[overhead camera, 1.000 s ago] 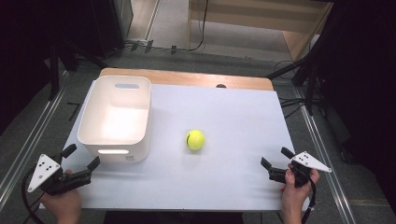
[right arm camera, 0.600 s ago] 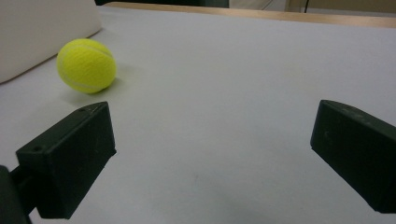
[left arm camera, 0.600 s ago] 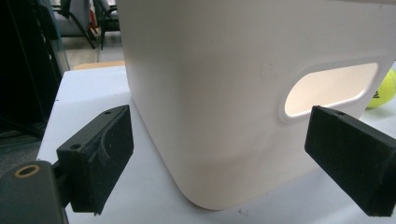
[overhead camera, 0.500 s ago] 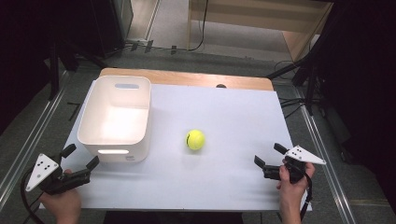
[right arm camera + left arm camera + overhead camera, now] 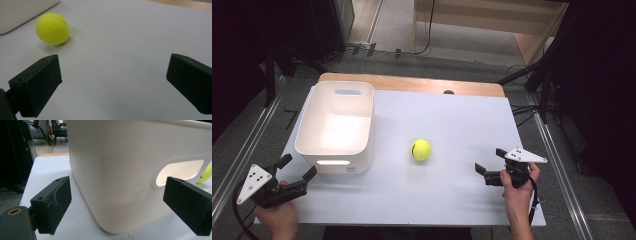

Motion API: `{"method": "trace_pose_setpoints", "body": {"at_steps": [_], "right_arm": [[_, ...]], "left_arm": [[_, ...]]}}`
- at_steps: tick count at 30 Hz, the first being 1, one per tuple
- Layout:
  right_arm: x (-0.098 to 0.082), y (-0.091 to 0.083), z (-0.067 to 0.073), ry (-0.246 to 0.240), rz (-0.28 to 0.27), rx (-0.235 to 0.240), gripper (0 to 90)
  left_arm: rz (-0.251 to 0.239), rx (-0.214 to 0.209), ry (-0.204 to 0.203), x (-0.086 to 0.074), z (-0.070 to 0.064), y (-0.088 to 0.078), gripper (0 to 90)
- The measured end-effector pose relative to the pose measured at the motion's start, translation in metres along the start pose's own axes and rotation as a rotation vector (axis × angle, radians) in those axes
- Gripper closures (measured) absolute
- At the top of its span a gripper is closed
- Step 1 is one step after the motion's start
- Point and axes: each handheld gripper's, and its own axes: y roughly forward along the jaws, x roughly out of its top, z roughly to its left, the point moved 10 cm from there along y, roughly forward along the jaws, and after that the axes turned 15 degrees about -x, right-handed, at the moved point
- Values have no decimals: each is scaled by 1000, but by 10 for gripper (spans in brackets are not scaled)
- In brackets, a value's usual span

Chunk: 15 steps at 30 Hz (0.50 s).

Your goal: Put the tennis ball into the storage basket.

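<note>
A yellow tennis ball (image 5: 421,149) lies on the white tabletop (image 5: 447,200), just right of a white plastic bin (image 5: 337,125). My right gripper (image 5: 490,160) is open near the front right, low over the table, with its jaws turned toward the ball and a gap between them. In the right gripper view the ball (image 5: 53,28) sits ahead and to the left of the open gripper (image 5: 115,82). My left gripper (image 5: 298,166) is open at the front left corner, close to the bin's near wall. The left gripper view faces that wall (image 5: 130,170) and its handle slot.
A wooden strip (image 5: 412,84) runs along the table's far edge. Metal rails flank the table on both sides. The ball's edge (image 5: 206,173) peeks past the bin's right side. A corner of the bin (image 5: 22,12) lies beyond the ball.
My right gripper has moved left and a little forward, toward the ball. The left gripper, ball and bin have stayed put.
</note>
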Motion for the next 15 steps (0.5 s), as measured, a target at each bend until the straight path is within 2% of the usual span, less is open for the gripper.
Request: {"method": "trace_pose_setpoints", "body": {"at_steps": [4, 10, 15], "right_arm": [[6, 3, 6, -9, 4, 5, 0], [20, 10, 18, -62, 24, 21, 0], [30, 12, 26, -78, 36, 20, 0]], "left_arm": [[0, 0, -1, 0, 0, 0, 79], [5, 1, 7, 0, -1, 1, 79], [1, -2, 2, 0, -1, 0, 79]]}}
